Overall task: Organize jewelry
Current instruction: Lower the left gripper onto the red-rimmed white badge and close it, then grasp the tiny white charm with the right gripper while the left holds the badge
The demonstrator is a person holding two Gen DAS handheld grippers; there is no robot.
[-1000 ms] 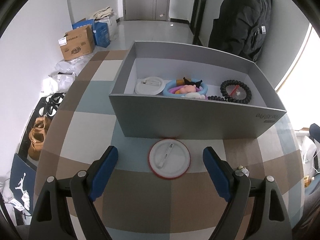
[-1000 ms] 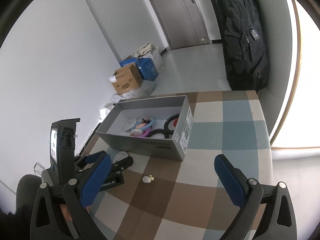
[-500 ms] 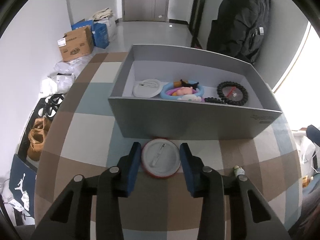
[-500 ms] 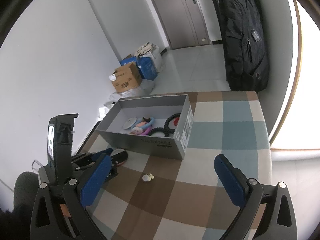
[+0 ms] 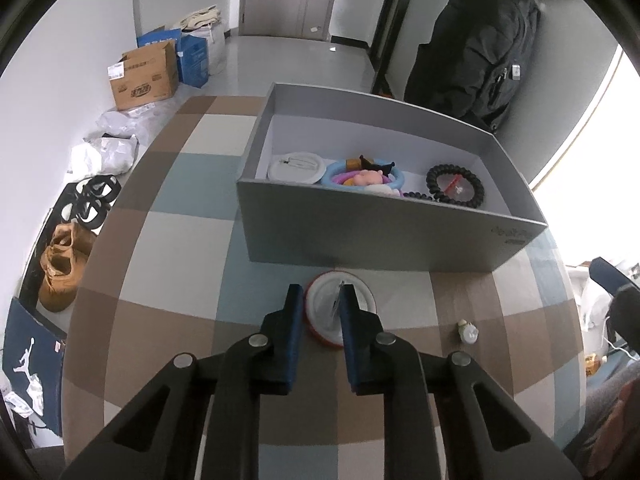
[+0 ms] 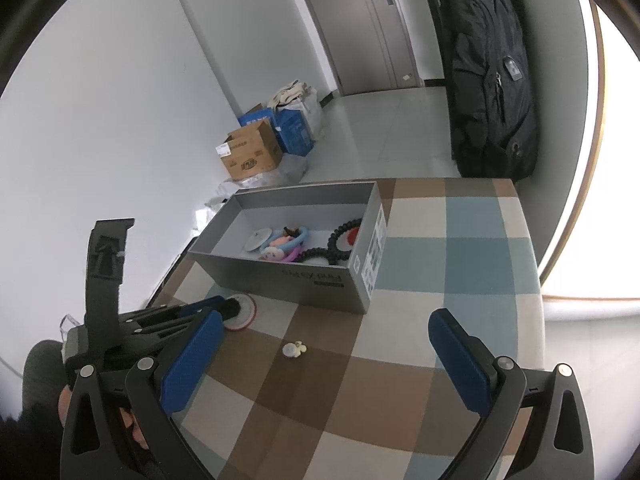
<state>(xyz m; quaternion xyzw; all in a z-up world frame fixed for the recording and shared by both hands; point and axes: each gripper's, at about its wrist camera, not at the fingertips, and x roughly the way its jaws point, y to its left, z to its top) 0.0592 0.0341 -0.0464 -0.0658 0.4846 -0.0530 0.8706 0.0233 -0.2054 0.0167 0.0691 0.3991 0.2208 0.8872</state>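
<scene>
Left tool (image 5: 320,300) has just clamped down on the red-rimmed badge (image 5: 326,312) on the bench (image 5: 180,248), just before the grey box (image 5: 360,236). Right tool (image 6: 324,356) hovers released near a small charm (image 6: 294,349).

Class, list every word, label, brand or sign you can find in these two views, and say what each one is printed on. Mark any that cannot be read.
Grey box, front wall: a dark printed word, upside down, too blurred to read.
Grey box, end wall: a white label with small print, unreadable.
Brown carton: blue lettering and a white sticker, too small to read.
Blue board on the floor: a white jumping-figure logo, no words.
Blue cartons: white print, unreadable.
</scene>
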